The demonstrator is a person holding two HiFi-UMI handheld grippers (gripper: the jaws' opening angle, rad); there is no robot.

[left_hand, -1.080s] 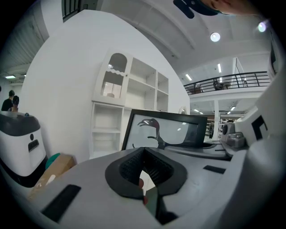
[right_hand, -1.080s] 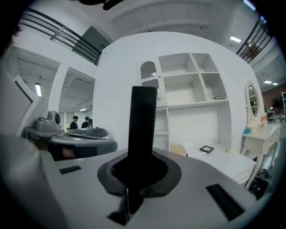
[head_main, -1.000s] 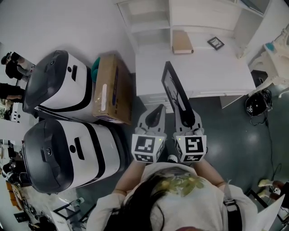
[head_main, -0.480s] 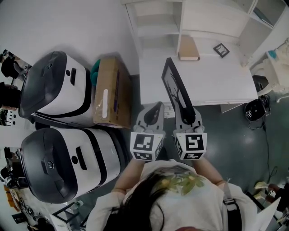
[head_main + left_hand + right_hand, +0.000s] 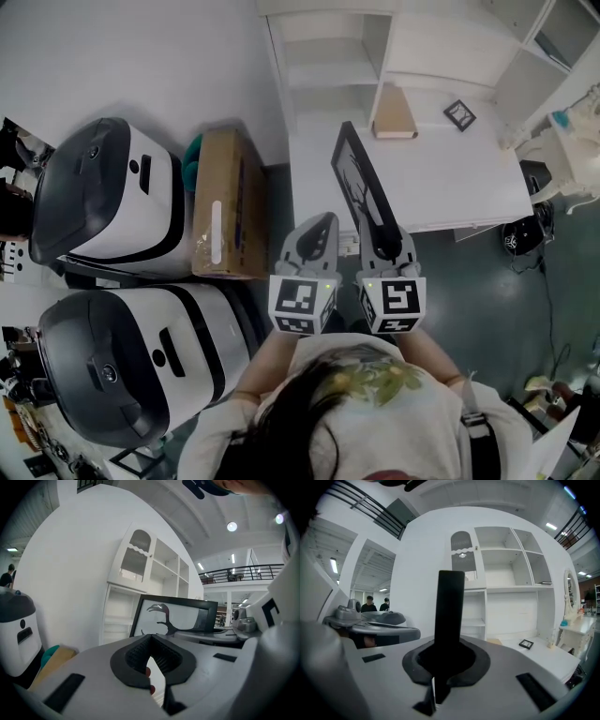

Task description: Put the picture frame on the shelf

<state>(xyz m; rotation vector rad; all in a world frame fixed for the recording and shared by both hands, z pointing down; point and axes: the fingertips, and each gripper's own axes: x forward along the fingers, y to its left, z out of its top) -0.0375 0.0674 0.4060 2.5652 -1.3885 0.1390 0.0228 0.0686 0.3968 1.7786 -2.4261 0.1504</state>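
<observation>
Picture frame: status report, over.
Right gripper shut on picture frame, held upright. Left gripper shut, empty. Shelf ahead, frame not yet on it; book and small frame lie on desk.

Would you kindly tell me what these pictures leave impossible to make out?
Right gripper view: the picture frame shows edge-on, so its image is hidden.
Head view: the small frame on the desk is too small to read.
Head view: the shelf unit is cut off by the top edge.
</observation>
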